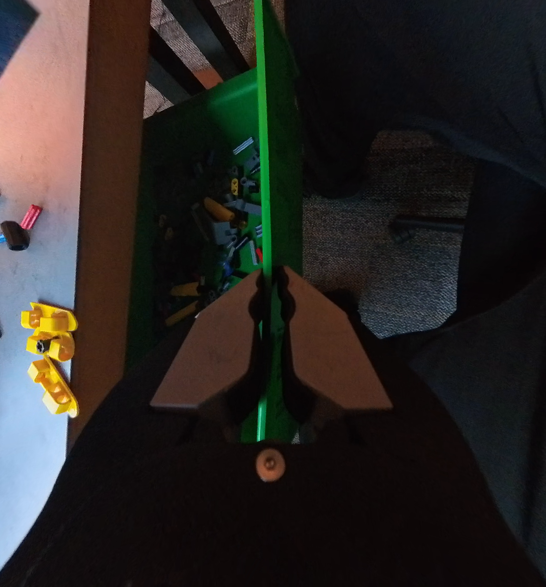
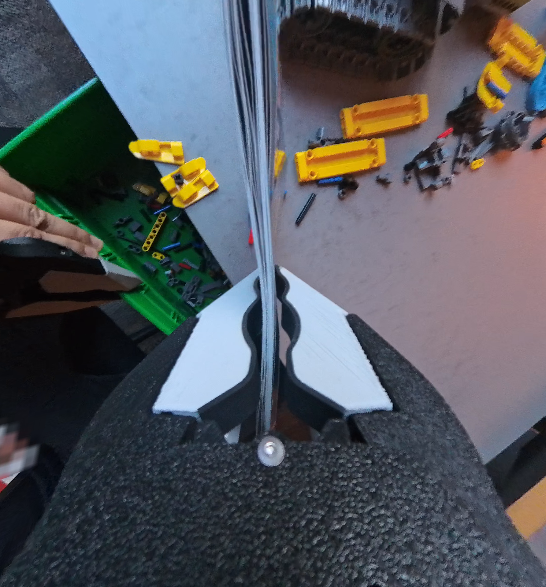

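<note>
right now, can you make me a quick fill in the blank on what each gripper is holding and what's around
1. The left gripper is shut on the rim of a ____ tray.
2. The right gripper is shut on a thin shiny ____ sheet.
3. The tray holds many small building ____.
4. The big flat panels on the table are ____.

Missing words: green; metal; parts; yellow

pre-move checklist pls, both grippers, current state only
1. Left gripper shut on green tray wall: ok.
2. Tray below the table edge, beside it, small parts inside: ok.
3. Right gripper shut on thin shiny sheet, seen edge-on: ok.
4. What the sheet is: cannot tell.
5. Yellow pieces sit right at the table edge above the tray: not ok.
6. Hand on the left gripper: ok.
</note>
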{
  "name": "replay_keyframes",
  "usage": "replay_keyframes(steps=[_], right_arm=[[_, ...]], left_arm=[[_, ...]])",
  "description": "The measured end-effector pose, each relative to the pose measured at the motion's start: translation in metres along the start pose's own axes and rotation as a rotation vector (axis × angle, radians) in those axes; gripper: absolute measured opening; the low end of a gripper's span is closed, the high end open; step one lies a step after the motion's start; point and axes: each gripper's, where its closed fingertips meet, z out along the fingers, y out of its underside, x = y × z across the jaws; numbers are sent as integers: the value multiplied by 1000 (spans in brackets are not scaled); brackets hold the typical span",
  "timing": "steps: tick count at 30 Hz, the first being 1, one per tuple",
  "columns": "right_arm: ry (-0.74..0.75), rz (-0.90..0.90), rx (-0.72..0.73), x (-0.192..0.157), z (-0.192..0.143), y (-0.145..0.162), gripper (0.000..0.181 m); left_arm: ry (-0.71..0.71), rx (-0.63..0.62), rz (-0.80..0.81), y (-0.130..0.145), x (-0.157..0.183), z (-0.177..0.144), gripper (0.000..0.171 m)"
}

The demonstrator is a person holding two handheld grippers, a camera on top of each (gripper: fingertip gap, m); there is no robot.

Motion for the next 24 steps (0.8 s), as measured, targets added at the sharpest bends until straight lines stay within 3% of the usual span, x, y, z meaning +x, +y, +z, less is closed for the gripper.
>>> replay_keyframes(steps=[6,11,24], right_arm=[[101,-109,-43,13,27,-23,0],[55,-184,-88,-12,47,-22,0],[-19,-267,-69,-63,32,-5,0]], left_arm=[[-1,-4,13,3,1,0,5],[-2,-4,19,3,2,0,5],[-15,-1,21,3,-1,-5,5]])
